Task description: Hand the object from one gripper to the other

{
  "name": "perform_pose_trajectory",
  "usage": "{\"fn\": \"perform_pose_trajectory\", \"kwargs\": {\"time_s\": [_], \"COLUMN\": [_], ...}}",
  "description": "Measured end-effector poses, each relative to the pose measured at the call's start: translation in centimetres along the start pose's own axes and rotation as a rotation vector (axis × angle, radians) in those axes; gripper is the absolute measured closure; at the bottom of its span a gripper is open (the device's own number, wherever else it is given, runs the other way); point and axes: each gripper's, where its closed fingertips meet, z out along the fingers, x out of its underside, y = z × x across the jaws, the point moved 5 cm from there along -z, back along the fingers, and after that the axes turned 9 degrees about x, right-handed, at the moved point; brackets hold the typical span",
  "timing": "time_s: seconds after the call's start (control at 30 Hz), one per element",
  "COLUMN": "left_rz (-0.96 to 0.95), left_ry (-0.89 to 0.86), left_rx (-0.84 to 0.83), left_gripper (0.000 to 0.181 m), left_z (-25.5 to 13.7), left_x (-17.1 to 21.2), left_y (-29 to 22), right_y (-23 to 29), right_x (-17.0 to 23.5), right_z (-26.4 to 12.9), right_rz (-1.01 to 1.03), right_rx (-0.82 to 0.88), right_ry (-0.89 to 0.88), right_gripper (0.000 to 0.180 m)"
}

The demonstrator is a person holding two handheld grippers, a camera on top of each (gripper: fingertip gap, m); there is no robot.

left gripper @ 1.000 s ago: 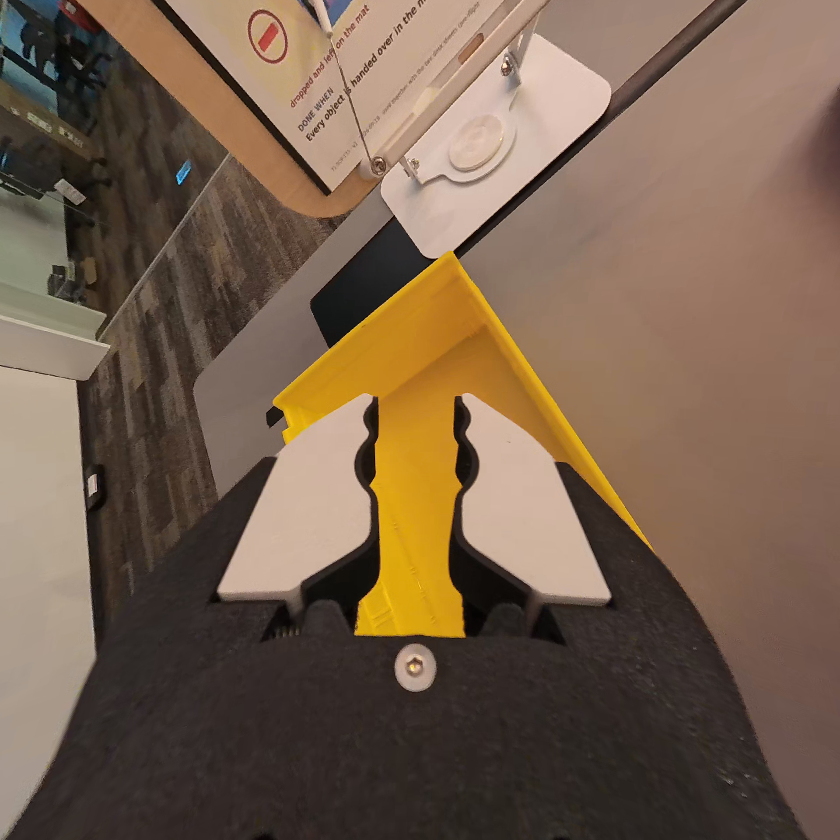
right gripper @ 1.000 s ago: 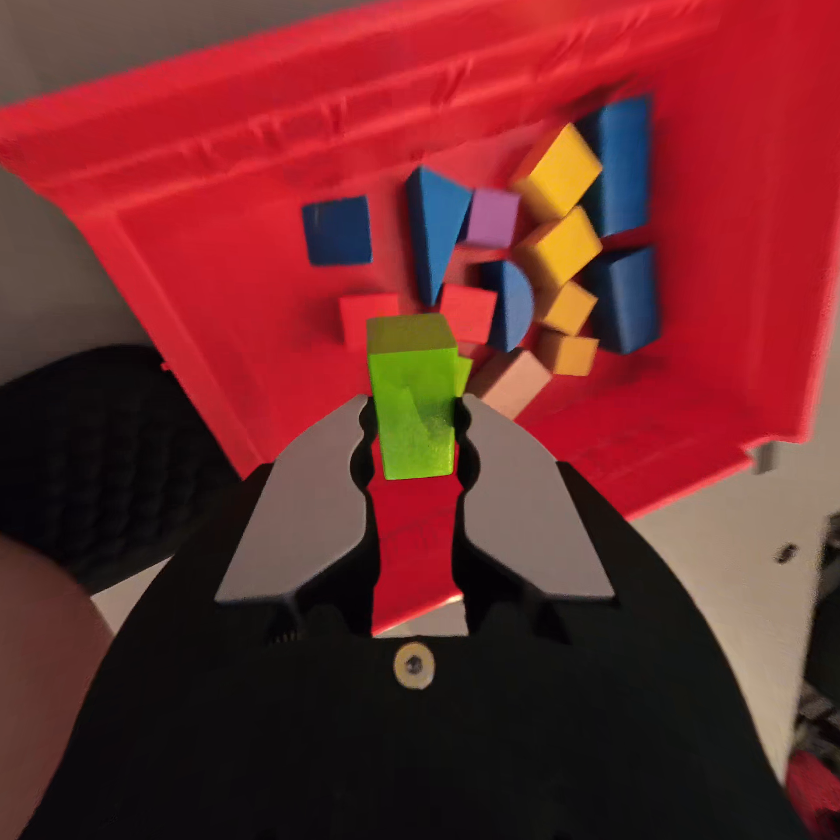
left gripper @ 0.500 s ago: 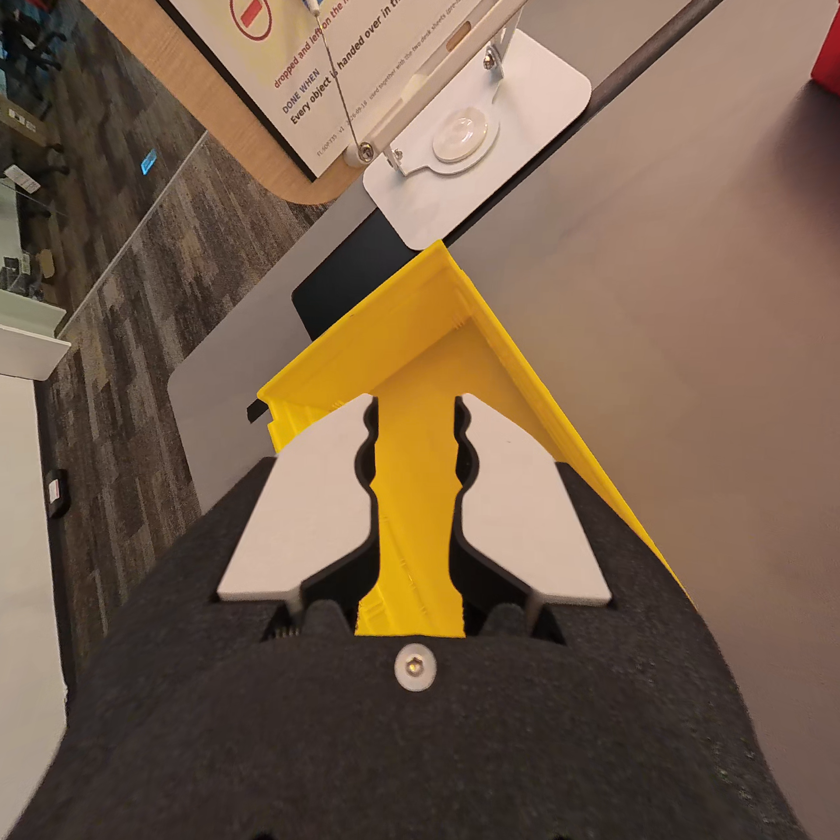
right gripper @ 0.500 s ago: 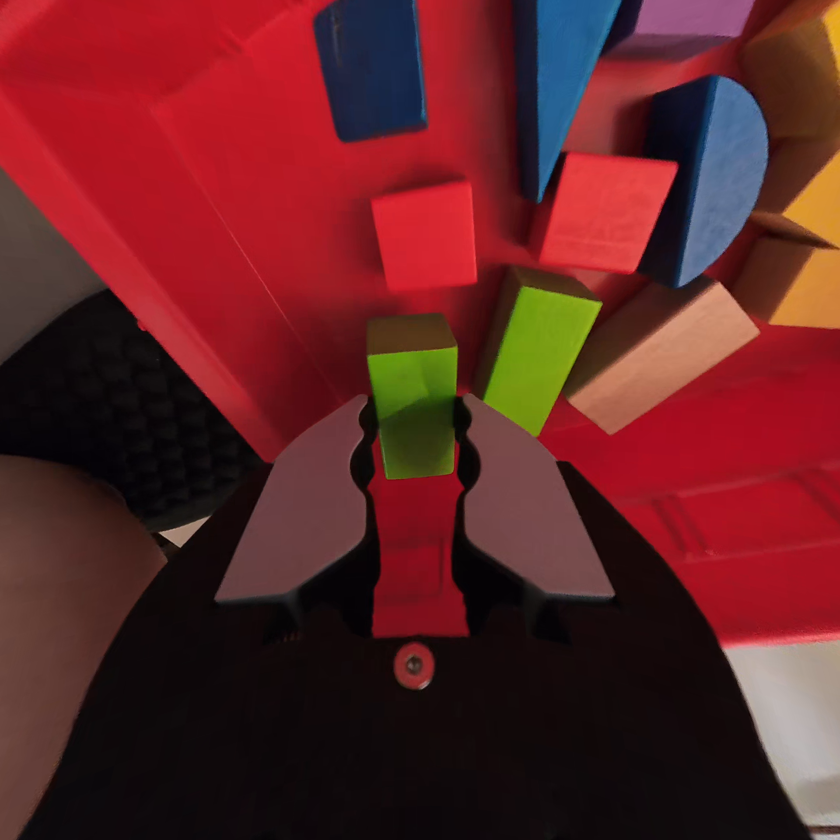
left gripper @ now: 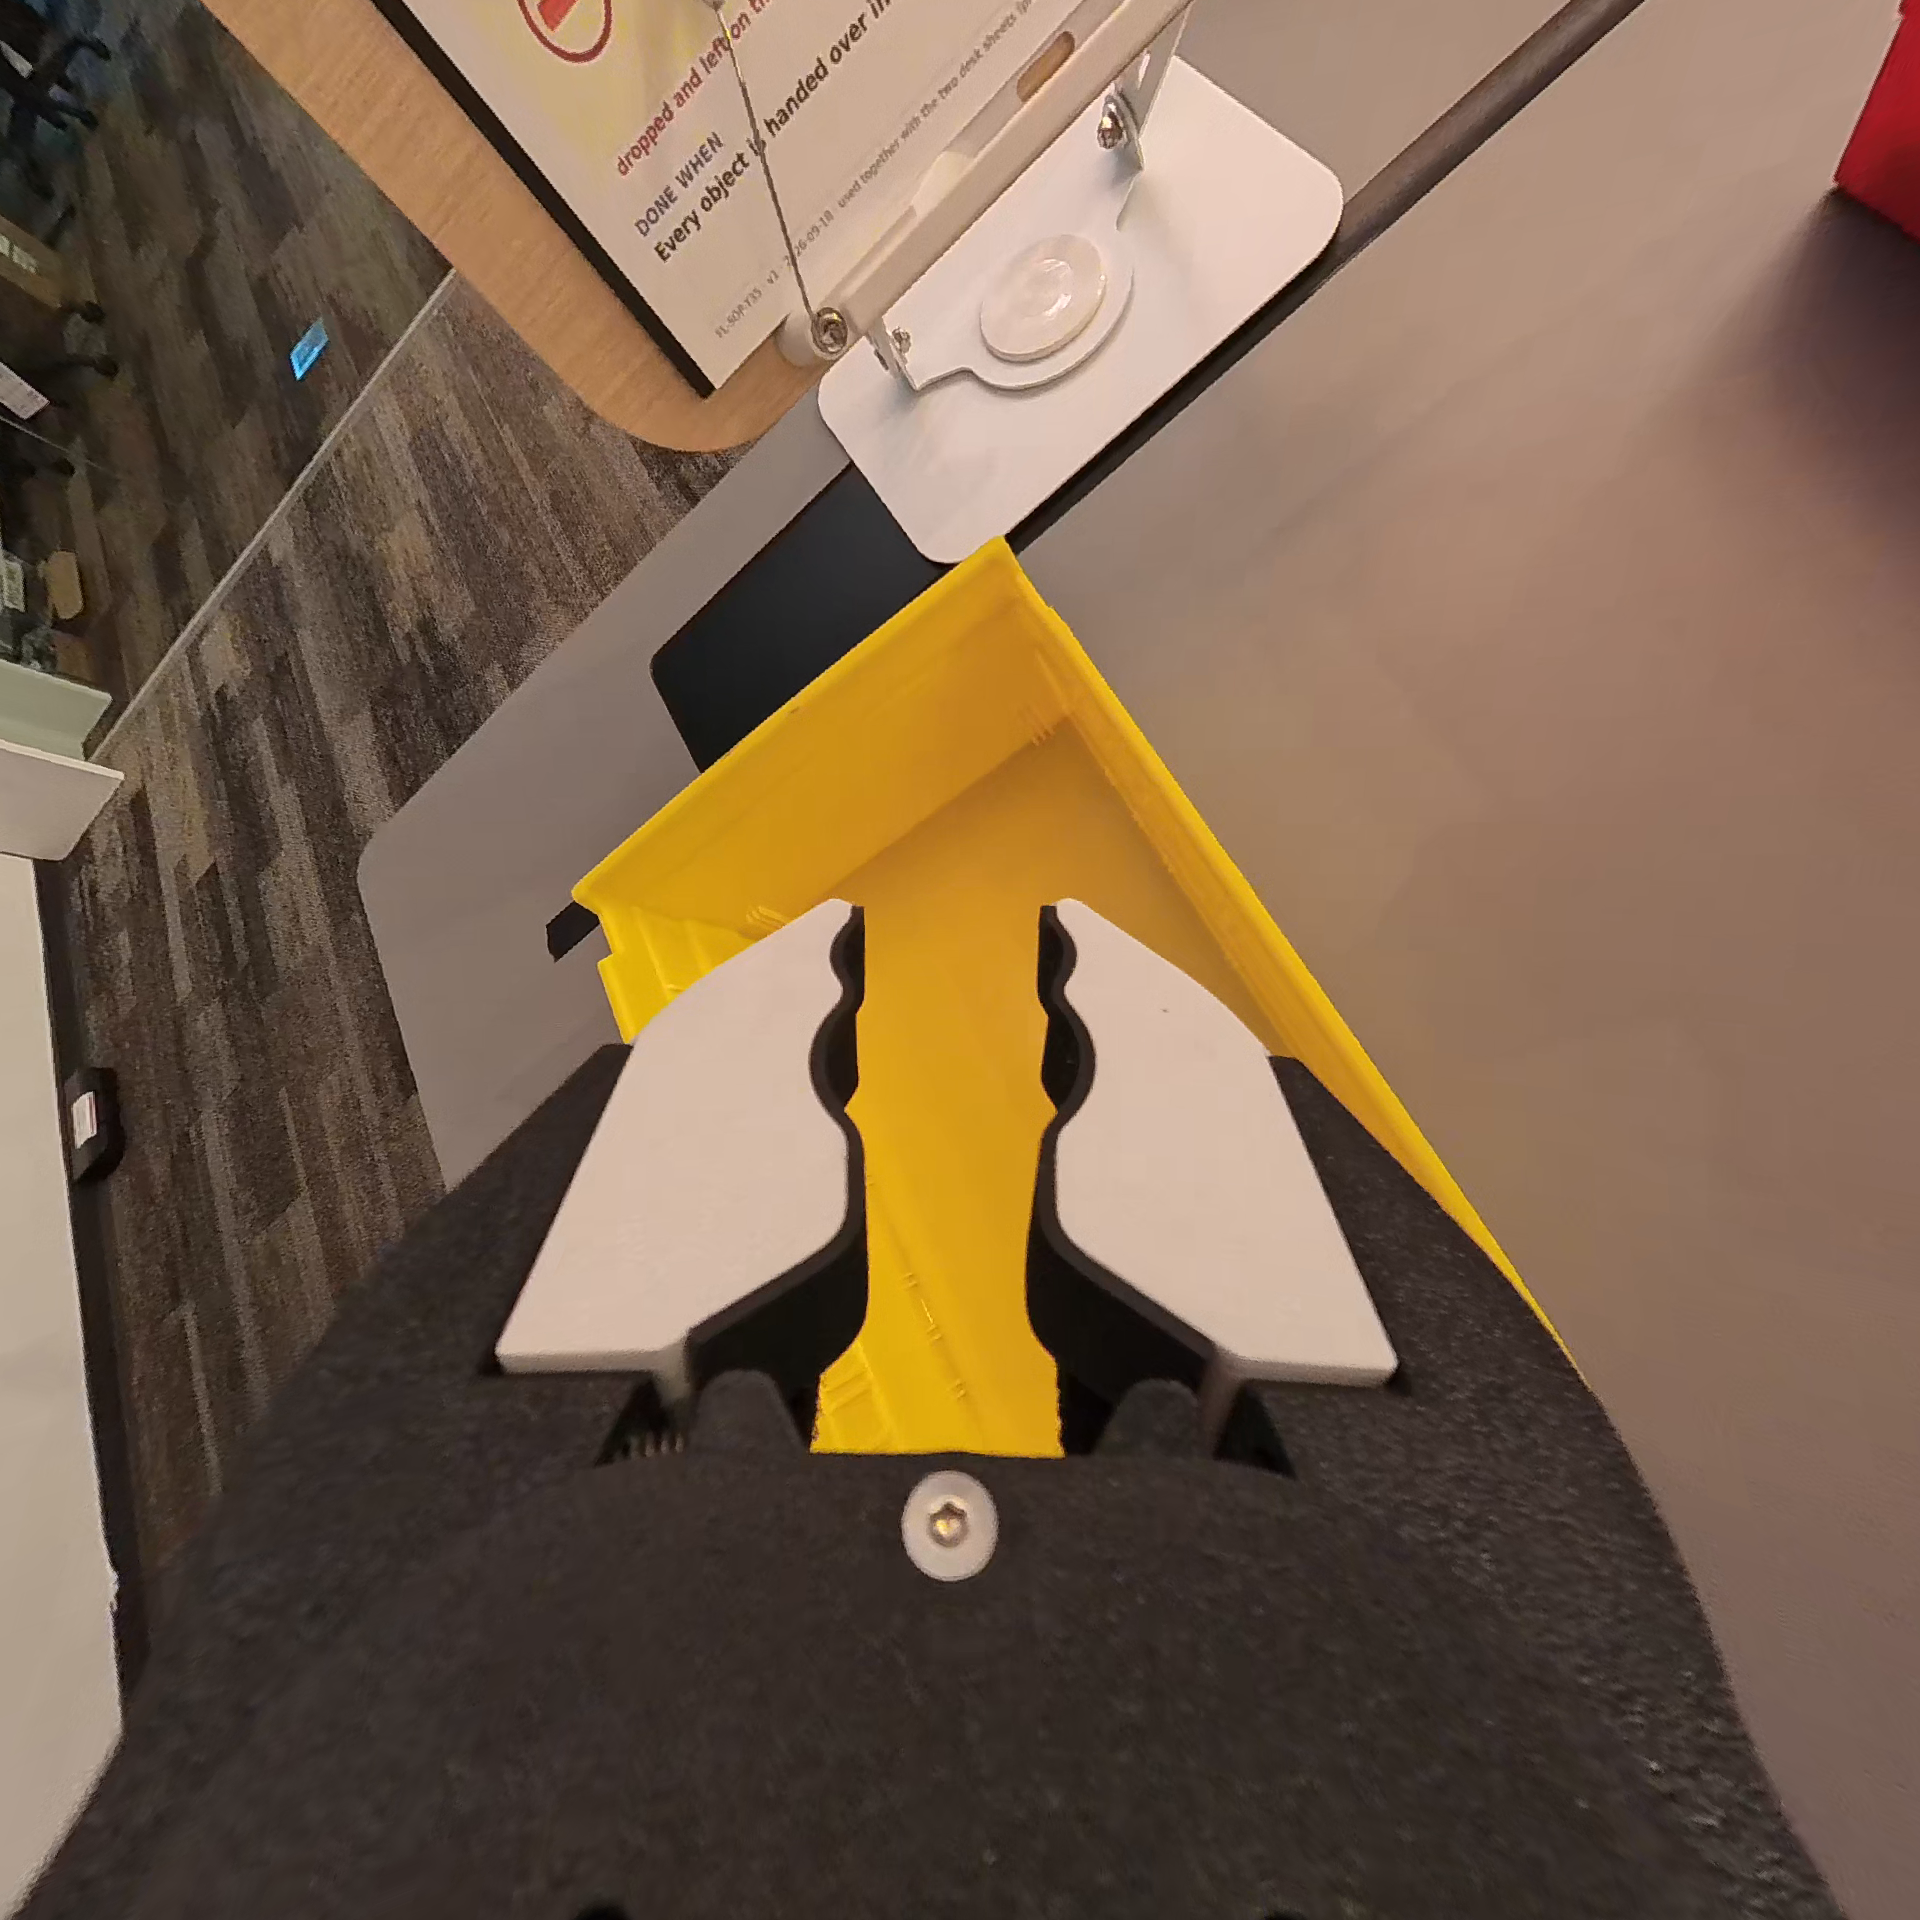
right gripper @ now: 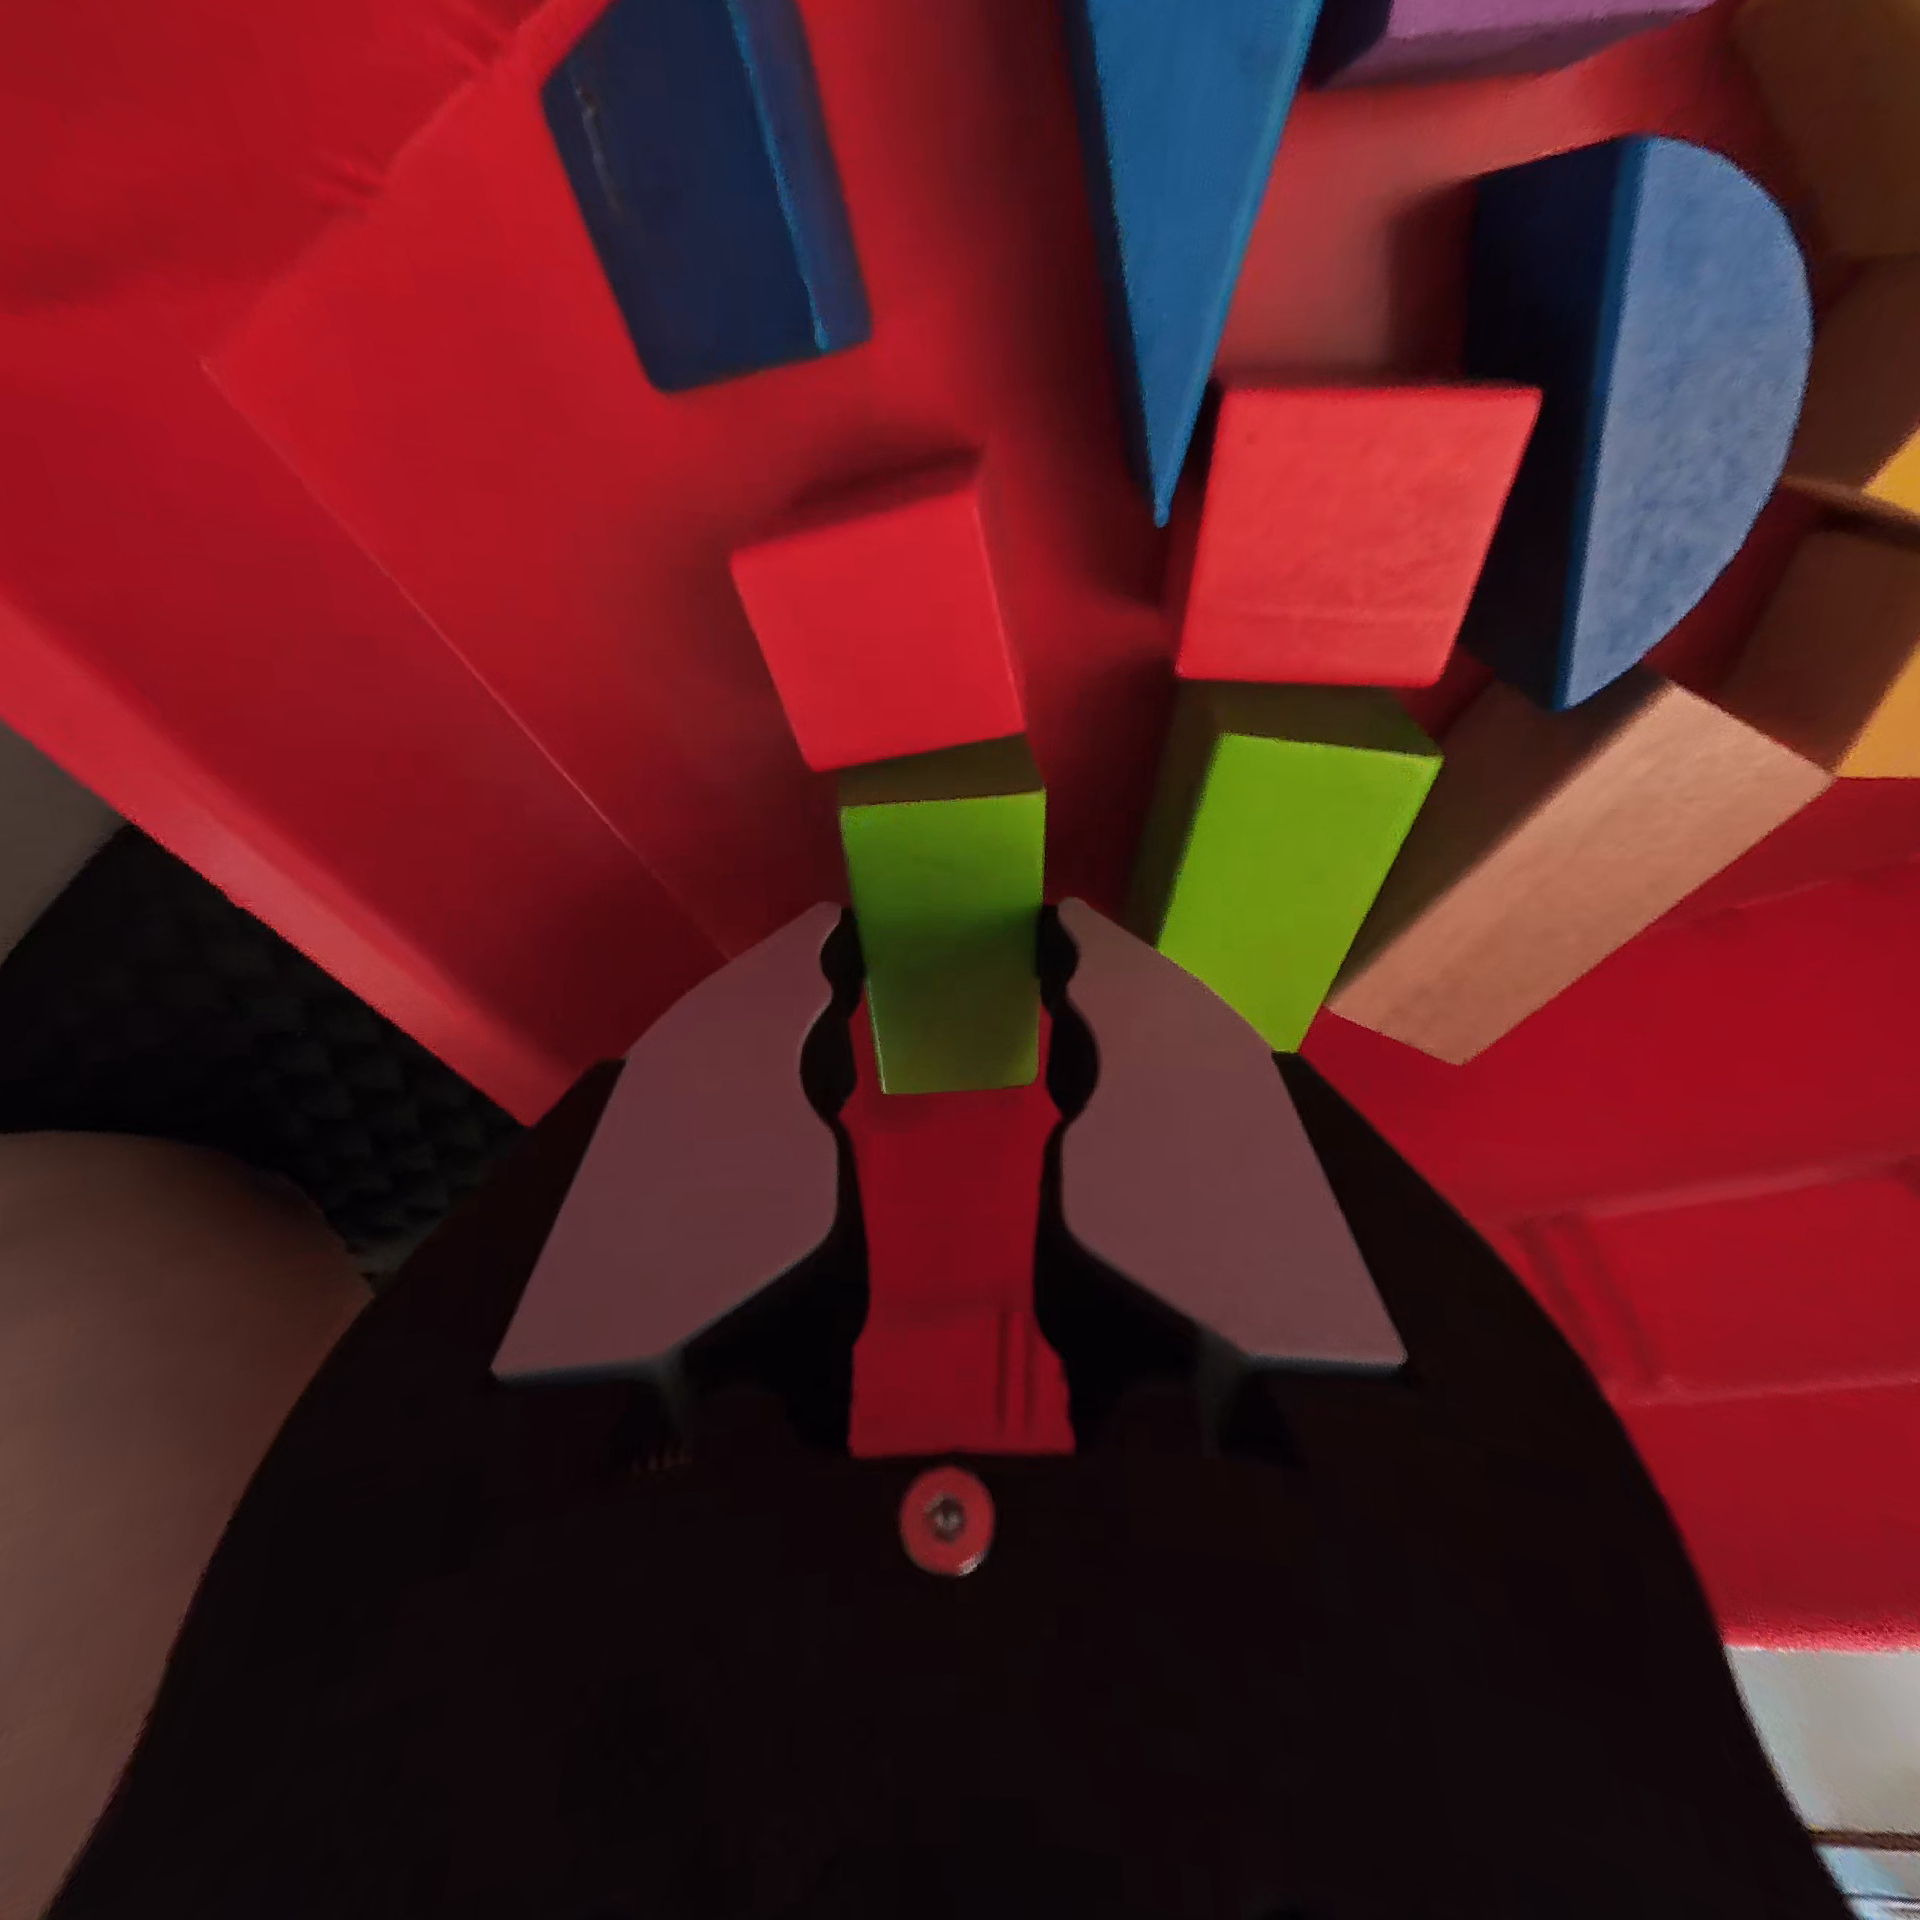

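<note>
Left wrist view: left hand-held gripper (left gripper: 948,914) released and empty, poised over a smooth yellow plastic bin (left gripper: 935,790) on the matte grey desk (left gripper: 1507,727). Right wrist view: right hand-held gripper (right gripper: 948,914) clenched on the green block (right gripper: 948,914), a painted wooden bar whose long axis runs forward between the fingers, low inside the red bin (right gripper: 447,582) beside a second green block (right gripper: 1283,873), so the right hand-held gripper has the object and the handover isn't started.

Grey table (left gripper: 1558,727) here, with a yellow bin (left gripper: 935,790) sitting on it and a white stand base (left gripper: 1091,395) just past the bin's far corner. A dark mat (left gripper: 769,644) lies beside that. Over on the right, a red bin (right gripper: 416,520) rests on the same surface.
</note>
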Motion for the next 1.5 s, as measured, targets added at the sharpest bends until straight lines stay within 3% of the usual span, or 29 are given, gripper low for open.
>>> {"fn": "perform_pose_trajectory", "kwargs": {"time_s": [0.5, 0.63, 0.83, 0.93, 1.0, 1.13, 1.3, 1.5], "left_rz": [-0.028, -0.067, -0.318, -0.474, -0.554, -0.672, -0.746, -0.800], "left_ry": [0.013, -0.020, -0.035, -0.028, -0.018, -0.040, 0.096, 0.247], "left_rx": [-0.007, 0.000, 0.047, 0.081, 0.166, 0.255, 0.203, 0.287], "left_gripper": [0.146, 0.146, 0.144, 0.139, 0.133, 0.137, 0.134, 0.138], "left_z": [-0.2, -1.1, -2.9, -2.7, -2.3, -1.7, -0.2, 2.4], "left_x": [0.6, 1.1, 5.2, 7.7, 8.9, 10.1, 12.8, 14.5], "left_y": [1.0, 2.3, 7.3, 9.8, 10.2, 10.9, 11.9, 11.0], "right_y": [-0.1, -0.1, -3.9, -6.2, -7.7, -9.6, -10.4, -10.3], "right_x": [0.3, 0.8, 3.5, 4.6, 5.3, 5.5, 6.4, 5.8], "right_z": [-1.6, -4.3, -9.5, -10.6, -9.9, -6.6, -4.8, -2.7], "right_rz": [0.040, 0.054, 0.255, 0.443, 0.622, 0.949, 0.995, 1.002], "right_rx": [0.065, 0.127, 0.442, 0.480, 0.425, 0.115, 0.085, 0.000], "right_ry": [-0.020, -0.152, -0.346, -0.433, -0.430, -0.393, -0.337, -0.273], "right_gripper": [0.145, 0.147, 0.149, 0.149, 0.149, 0.150, 0.149, 0.150]}}
